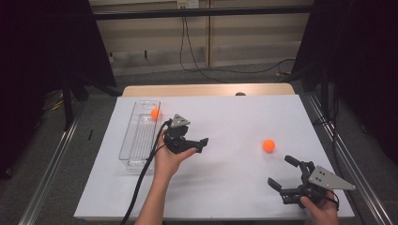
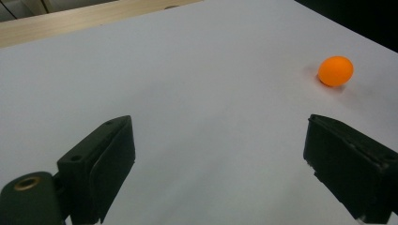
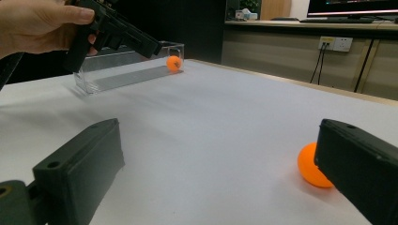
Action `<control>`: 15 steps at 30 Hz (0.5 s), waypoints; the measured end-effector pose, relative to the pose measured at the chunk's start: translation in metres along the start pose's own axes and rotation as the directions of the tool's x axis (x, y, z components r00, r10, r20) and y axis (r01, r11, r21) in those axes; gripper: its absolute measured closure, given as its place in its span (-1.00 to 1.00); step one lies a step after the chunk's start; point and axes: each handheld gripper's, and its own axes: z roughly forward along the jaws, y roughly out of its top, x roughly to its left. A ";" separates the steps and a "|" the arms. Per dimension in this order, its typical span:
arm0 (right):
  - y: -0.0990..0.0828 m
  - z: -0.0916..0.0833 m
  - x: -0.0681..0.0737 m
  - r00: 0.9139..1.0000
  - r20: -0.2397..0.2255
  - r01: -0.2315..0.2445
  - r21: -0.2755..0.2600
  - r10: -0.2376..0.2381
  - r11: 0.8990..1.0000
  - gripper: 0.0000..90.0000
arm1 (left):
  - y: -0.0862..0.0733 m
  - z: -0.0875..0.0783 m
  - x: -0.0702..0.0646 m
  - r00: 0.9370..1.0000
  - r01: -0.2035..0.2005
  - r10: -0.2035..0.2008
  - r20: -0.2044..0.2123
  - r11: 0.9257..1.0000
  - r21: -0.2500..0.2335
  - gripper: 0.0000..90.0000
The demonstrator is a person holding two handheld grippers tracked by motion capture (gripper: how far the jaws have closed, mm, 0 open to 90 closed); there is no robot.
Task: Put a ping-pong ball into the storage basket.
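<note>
The right gripper (image 1: 282, 171) stood wide open near the small orange ball (image 1: 268, 145) on the white worktop (image 1: 234, 122); straddling it squarely before closing seemed wise. The left gripper (image 1: 199, 142) hung open, empty.

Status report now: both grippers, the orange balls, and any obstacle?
Left gripper open, empty, beside clear tray. Right gripper open, empty, near loose orange ball on white table. Second ball in tray. Path unobstructed.

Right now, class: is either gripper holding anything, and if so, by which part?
Nothing is held. The left gripper and right gripper both have open, empty jaws. One orange ball lies loose on the table; the other ball sits in the clear tray.
</note>
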 end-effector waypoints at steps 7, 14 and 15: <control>0.000 0.000 0.000 1.000 0.002 -0.003 0.000 0.003 1.000 -0.97 | 0.000 0.005 -0.004 1.000 -0.007 0.007 0.010 1.000 0.004 -0.79; 0.000 0.000 0.000 1.000 0.004 -0.003 0.005 0.003 1.000 -0.97 | 0.000 0.008 -0.007 1.000 -0.021 0.021 0.013 1.000 0.001 -0.79; 0.000 0.000 -0.001 1.000 0.003 -0.005 0.005 0.005 1.000 -0.97 | 0.000 0.008 -0.007 1.000 -0.018 0.018 0.015 1.000 0.003 -0.79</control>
